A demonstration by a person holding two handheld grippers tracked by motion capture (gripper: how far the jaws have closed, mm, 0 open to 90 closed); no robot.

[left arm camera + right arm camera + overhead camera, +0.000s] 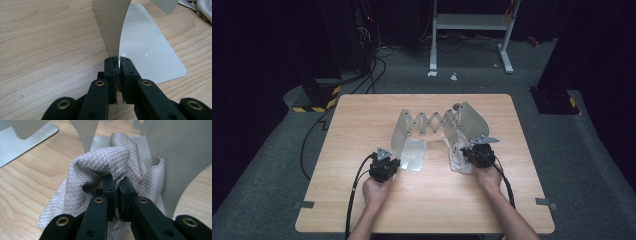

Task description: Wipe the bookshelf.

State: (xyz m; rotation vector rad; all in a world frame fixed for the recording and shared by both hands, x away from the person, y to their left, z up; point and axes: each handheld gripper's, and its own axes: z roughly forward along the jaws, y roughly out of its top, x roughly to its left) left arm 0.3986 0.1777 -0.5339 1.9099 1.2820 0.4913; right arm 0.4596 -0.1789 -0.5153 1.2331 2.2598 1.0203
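Claws both clamped: left claw [119, 65] on smooth upright metal plate [112, 27], right claw [117, 185] on crumpled diamond-quilted cloth [100, 165].

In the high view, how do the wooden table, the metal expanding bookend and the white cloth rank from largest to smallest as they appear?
1. Wooden table, clearly the largest.
2. Metal expanding bookend, spanning both plates and the scissor link.
3. White cloth, the smallest; the right gripper covers part of it.

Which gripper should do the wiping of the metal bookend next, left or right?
Right. The right gripper is already shut on the white cloth, beside the bookend's right plate. The left gripper is clamped on the left plate, likely steadying it.
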